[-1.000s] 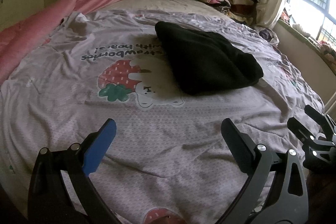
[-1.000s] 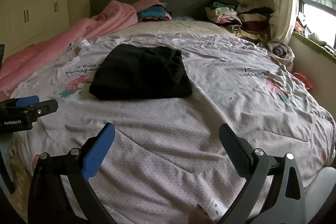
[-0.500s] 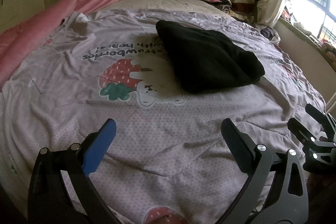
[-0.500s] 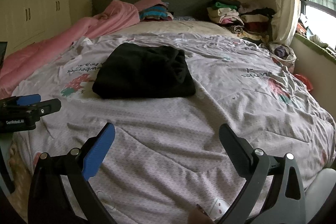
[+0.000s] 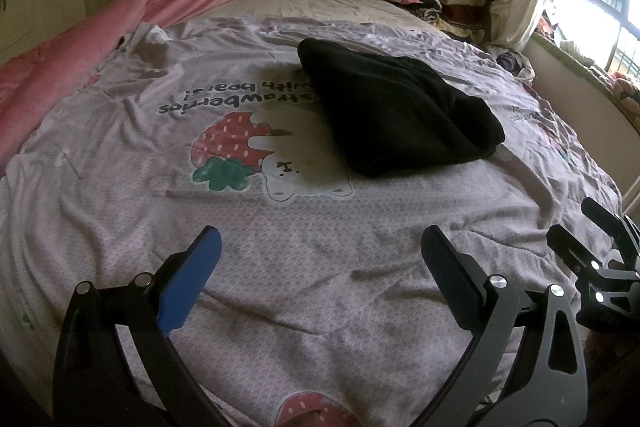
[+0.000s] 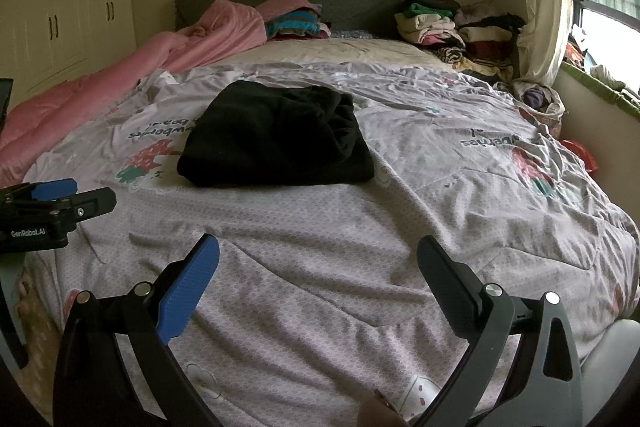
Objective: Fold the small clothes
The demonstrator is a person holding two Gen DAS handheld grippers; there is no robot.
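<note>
Left gripper and right gripper are both spread apart, empty; the black garment on the bed looks already folded, probably finished.

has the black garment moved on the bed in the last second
No. The black garment covers the same edge of the strawberry bear print on the bedspread; only the camera shifted slightly.

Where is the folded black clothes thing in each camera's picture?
Left wrist view: the black garment lies right of centre on the bedspread, beside the strawberry print.
Right wrist view: the black garment lies left of centre, with the strawberry print on its left.
Shared landmark: the pink blanket along the bed's left side.
</note>
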